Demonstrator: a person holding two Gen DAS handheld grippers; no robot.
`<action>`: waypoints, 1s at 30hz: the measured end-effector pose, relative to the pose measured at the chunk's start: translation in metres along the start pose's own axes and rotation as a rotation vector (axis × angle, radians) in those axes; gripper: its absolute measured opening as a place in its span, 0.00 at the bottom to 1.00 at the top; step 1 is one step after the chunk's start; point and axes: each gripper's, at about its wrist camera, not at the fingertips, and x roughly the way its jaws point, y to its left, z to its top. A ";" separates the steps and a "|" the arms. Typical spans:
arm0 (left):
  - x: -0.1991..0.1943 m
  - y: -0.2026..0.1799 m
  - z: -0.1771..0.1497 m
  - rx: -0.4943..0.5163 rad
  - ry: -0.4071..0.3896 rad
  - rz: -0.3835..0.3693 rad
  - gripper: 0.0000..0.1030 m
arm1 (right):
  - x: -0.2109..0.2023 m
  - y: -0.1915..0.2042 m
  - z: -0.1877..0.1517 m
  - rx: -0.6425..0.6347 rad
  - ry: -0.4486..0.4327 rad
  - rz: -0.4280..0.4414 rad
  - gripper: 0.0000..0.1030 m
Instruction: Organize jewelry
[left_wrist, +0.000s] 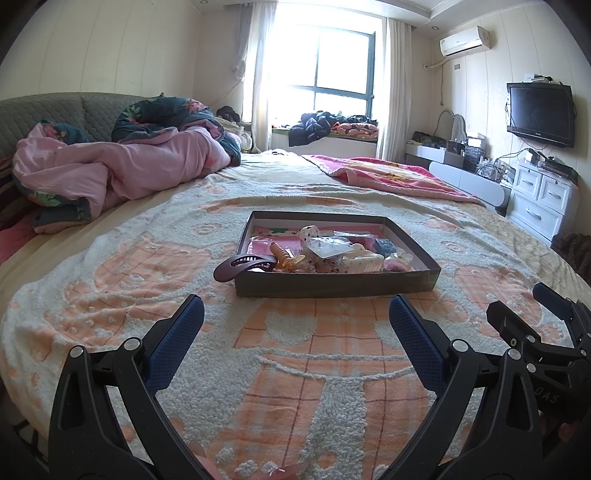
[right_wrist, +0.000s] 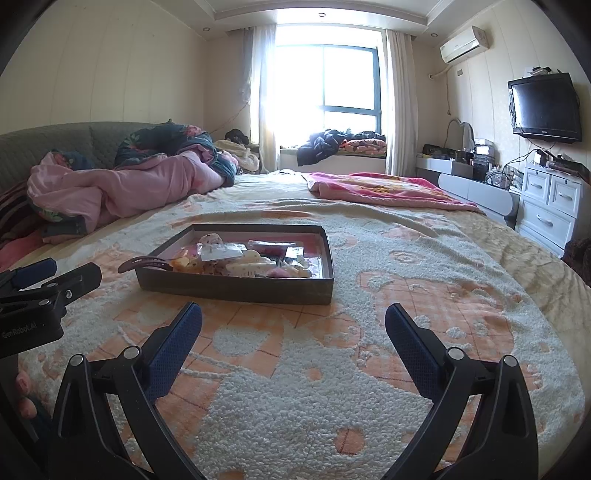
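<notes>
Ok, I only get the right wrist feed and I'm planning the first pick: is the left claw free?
Observer: Yes. The left claw is open and empty, above the blanket just short of the tray.
Operator: What is the orange thing by the maroon clip?
Observer: A ribbed orange hair clip, lying in the tray right beside the maroon clip.
Operator: Anything dark on the tray's right side?
Observer: A small dark blue piece, near the right wall.
</notes>
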 end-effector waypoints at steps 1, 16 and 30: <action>0.000 0.000 0.000 0.000 0.000 0.000 0.89 | 0.000 0.000 0.000 0.000 -0.001 0.000 0.94; 0.000 0.004 0.001 0.007 -0.007 0.005 0.89 | -0.002 0.000 0.000 -0.002 -0.005 -0.001 0.94; 0.051 0.073 0.030 -0.098 0.149 0.183 0.89 | 0.045 -0.053 0.018 0.102 0.126 -0.088 0.94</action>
